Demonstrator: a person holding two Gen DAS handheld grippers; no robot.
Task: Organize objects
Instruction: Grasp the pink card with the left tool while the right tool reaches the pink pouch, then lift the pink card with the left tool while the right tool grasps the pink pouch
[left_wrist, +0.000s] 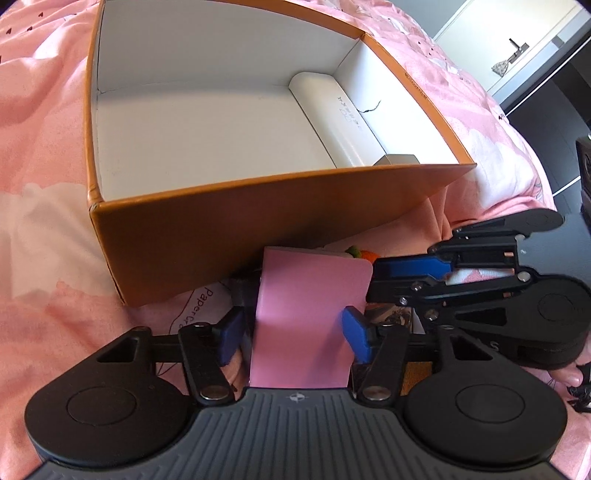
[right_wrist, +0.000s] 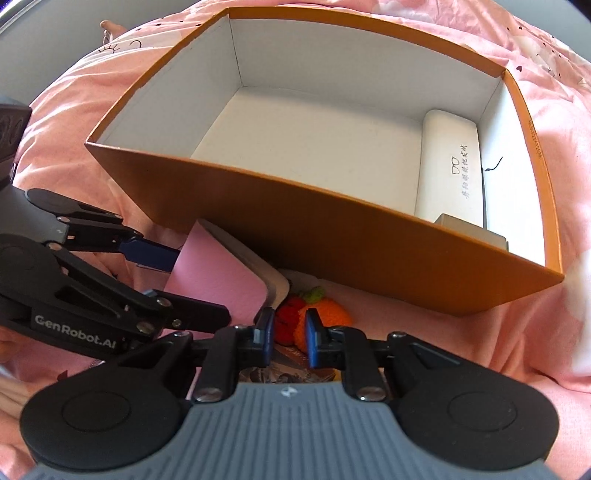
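Observation:
An orange box with a white inside sits on the pink bedspread; it also shows in the right wrist view. Inside lie a white glasses case and a small tan block. My left gripper is shut on a pink notebook, held upright in front of the box; the notebook also shows in the right wrist view. My right gripper is narrowly open just before a crocheted orange and red toy, beside the notebook.
A card with a dark picture lies under my right gripper. A white paper bag lies on the bedspread left of the notebook. White cabinets and dark floor lie beyond the bed's right edge.

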